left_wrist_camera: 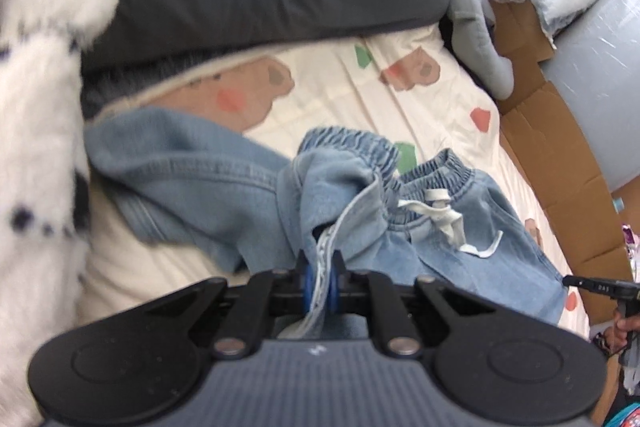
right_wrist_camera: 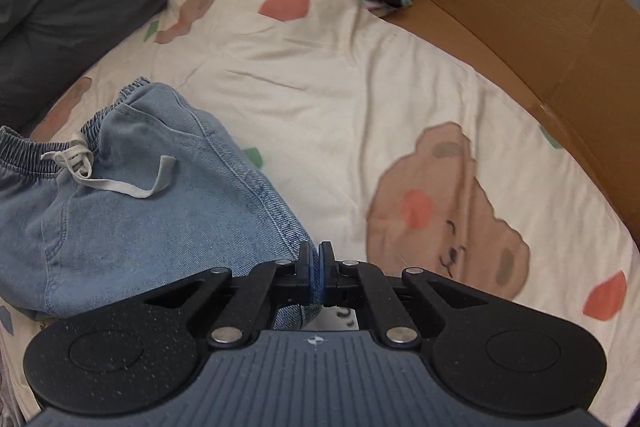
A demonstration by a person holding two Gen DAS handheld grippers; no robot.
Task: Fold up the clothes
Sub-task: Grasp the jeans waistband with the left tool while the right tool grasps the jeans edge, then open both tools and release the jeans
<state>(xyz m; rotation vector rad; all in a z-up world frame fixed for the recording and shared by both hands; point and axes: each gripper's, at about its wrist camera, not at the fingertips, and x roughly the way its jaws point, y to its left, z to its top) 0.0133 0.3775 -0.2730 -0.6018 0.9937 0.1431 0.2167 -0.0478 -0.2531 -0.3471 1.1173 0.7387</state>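
Left gripper (left_wrist_camera: 319, 277): fingers closed on a denim seam. Right gripper (right_wrist_camera: 316, 275): fingers pinched on a hem edge. Denim trousers (right_wrist_camera: 132, 203): rumpled on the bed (right_wrist_camera: 340, 87), waistband bunched. Step judged: a fold underway; held edges need carrying over together.

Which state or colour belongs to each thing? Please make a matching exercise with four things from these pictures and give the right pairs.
Things:
1. denim pants
2. drawstring
3. cardboard
4. left gripper

Descriptions:
A. brown
B. white, tied at the waistband
C. light blue, held by both grippers
D. shut on fabric

The right gripper is also shut on a denim edge.

Pairs: 1-C, 2-B, 3-A, 4-D
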